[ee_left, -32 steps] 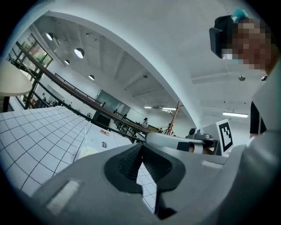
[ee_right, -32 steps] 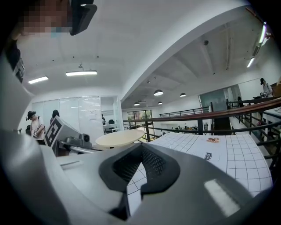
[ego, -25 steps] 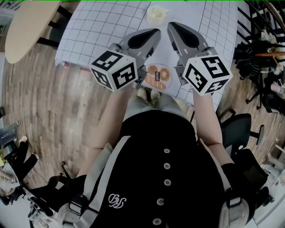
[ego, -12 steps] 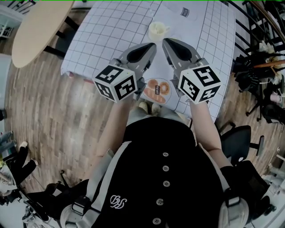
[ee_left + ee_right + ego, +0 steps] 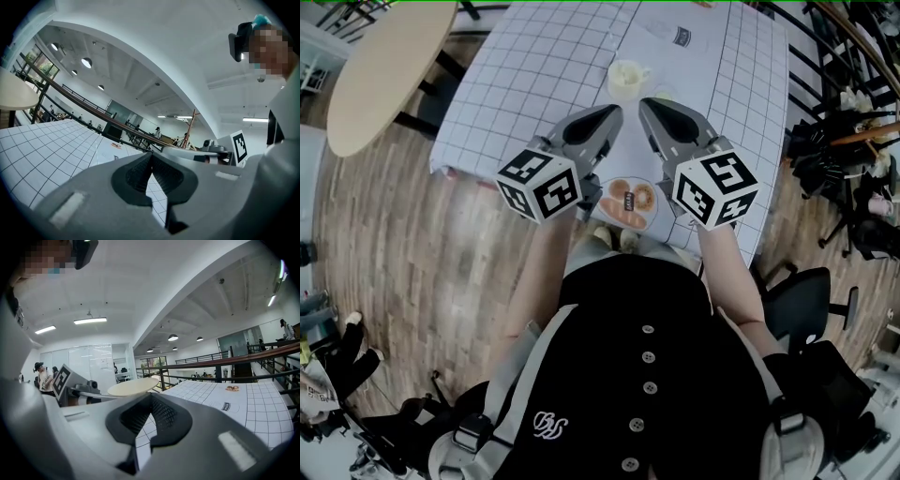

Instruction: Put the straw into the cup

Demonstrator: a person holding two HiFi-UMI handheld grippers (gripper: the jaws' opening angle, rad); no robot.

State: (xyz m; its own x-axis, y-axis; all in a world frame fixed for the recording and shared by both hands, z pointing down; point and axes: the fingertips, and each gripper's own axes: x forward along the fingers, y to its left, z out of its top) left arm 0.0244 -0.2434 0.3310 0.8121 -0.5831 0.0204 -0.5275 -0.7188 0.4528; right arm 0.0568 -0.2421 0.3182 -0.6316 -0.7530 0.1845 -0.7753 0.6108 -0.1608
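**Well, both grippers poised, nothing picked up yet**

Right, closest to me is the person, standing at the near edge of the table (image 5: 525,66) with both tools raised out in front. The left gripper (image 5: 610,113) has its jaws pressed together, and its own view shows only the grid cloth beyond them. The right gripper (image 5: 650,104) is clenched and empty too. Both noses point in towards the middle, which reads to me as lining up, not reaching.

Just under the grippers sits a small plate (image 5: 652,217) of what look like doughnuts. It is near the edge, likely just set dressing.

A little further on, just beyond the two tips, stands the pale cup (image 5: 628,77), upright with its mouth open and nothing standing in it that I can see.

And the straw? I can't find it in any view, possibly hidden beneath the grippers. So I'd judge that the task has barely started: the jaws must open and fetch it first.
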